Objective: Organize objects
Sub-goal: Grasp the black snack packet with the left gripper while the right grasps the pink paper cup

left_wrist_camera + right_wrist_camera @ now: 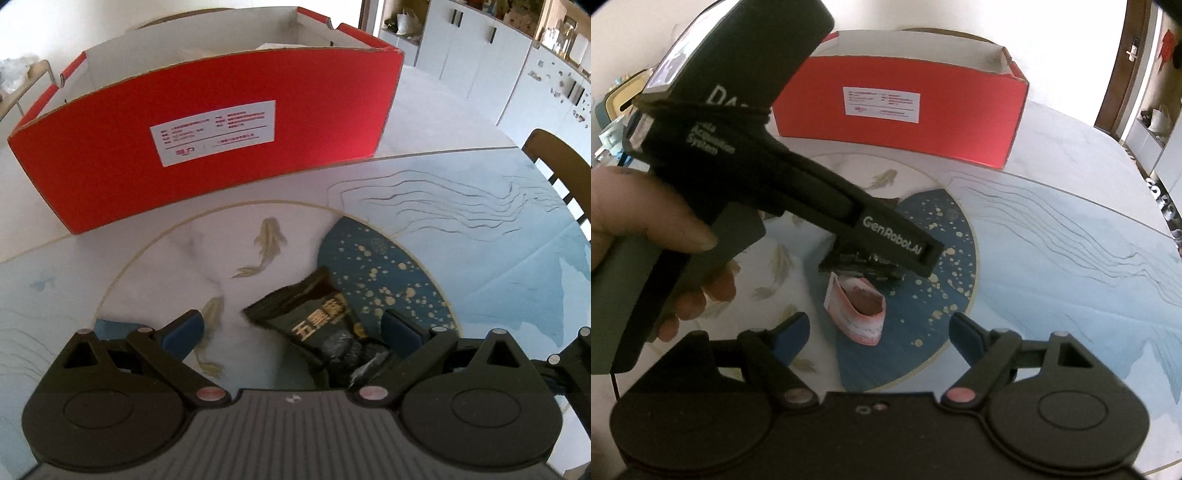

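The left gripper [291,328] is spread wide with nothing clamped, a dark snack packet [317,321] lying on the patterned table [480,258] between its blue pads [184,328]. The right gripper [879,332] is likewise opened wide and empty, a pink-and-white packet [858,308] lying just ahead of it. A red open-topped box [207,147] is seen beyond, farther back on the table.

A: What carries it all?
B: A pale desk [461,206] painted with gold fish and a blue disc.
A: And on it?
B: A red box [207,147] at the far side, a dark packet [314,314] and a pink packet [858,308] on the near disc.
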